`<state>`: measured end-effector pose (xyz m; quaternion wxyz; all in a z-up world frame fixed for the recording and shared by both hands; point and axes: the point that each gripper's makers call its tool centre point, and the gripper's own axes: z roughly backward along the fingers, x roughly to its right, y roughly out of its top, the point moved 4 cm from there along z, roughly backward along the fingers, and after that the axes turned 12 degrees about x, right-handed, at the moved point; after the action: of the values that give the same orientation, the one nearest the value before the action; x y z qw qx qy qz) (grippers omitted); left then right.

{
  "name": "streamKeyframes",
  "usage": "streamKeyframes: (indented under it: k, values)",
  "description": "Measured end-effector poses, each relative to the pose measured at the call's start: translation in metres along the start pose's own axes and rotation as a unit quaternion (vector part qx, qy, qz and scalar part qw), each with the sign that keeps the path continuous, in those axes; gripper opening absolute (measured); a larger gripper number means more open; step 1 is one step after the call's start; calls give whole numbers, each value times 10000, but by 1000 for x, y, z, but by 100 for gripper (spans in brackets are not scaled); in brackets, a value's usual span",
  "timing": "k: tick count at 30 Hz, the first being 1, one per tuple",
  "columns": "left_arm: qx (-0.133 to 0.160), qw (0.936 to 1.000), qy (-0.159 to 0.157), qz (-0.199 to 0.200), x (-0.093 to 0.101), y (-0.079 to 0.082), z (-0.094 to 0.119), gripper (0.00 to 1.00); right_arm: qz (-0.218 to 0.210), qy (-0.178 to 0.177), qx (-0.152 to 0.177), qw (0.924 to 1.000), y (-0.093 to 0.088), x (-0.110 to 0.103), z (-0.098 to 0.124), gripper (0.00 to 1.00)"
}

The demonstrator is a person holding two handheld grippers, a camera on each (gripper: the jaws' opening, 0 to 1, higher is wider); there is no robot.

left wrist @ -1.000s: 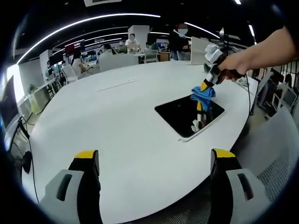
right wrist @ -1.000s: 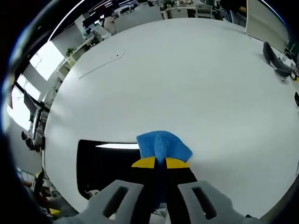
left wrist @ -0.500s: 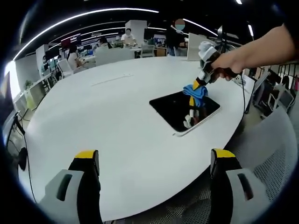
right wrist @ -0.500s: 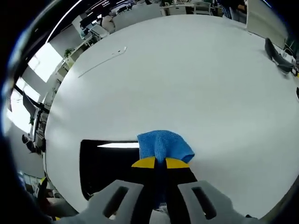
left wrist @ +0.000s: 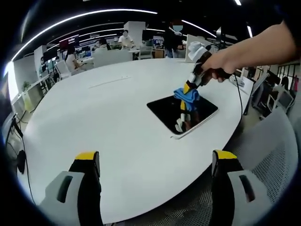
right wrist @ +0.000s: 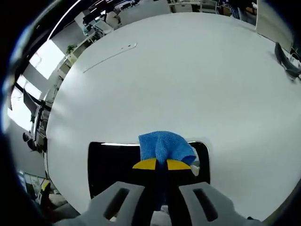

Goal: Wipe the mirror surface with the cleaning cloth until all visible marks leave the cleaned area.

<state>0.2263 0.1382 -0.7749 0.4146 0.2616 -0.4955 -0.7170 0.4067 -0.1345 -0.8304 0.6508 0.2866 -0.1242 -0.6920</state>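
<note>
One mirror (left wrist: 181, 111) lay flat on the white round table (left wrist: 94, 122), near the table's edge on the person's side, and its dark glass reflected the ceiling and the tool above it. The blue cleaning cloth (left wrist: 186, 94) was on the glass, pinched between the clenched jaws of the right gripper (left wrist: 188, 92), which a hand (left wrist: 221, 63) held from above.

In the right gripper view the cloth (right wrist: 164, 147) stood in front of the yellow jaw tips, and the far edge of the mirror (right wrist: 113, 167) with its rounded corner was visible just beyond it — one second before, that corner was hidden and only the dark area to the left of the cloth could be seen. So the right gripper (right wrist: 162, 165) had pulled the cloth back over the glass, away from the far edge; I judged this as one stroke of wiping in progress. In the left gripper view the mirror sat a little more to the left than before, but this view itself had shifted with the hand.

Marks on the glass were too small to tell, so I could not say how much cleaning remained.

The left gripper (left wrist: 155, 162) hung over the near table edge with its jaws spread wide and nothing between them — it took no part in the wiping.
</note>
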Motion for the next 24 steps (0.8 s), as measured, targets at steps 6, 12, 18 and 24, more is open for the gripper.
streamKeyframes:
  k: [6,12,18,24]
  values:
    - [106,9999,-132,23,3,4,1,99,27,61,-2,10000,-3,-19,-5,0]
    - [224,9994,-263,-17,13,13,-2,99,7,117,18,9999,0,-25,-10,0]
    - [216,9995,-216,-79,10,13,-4,99,20,146,63,9999,2,-29,-15,0]
    - [265,9994,-198,-80,10,15,-4,98,133,261,33,9996,1,-49,-22,0]
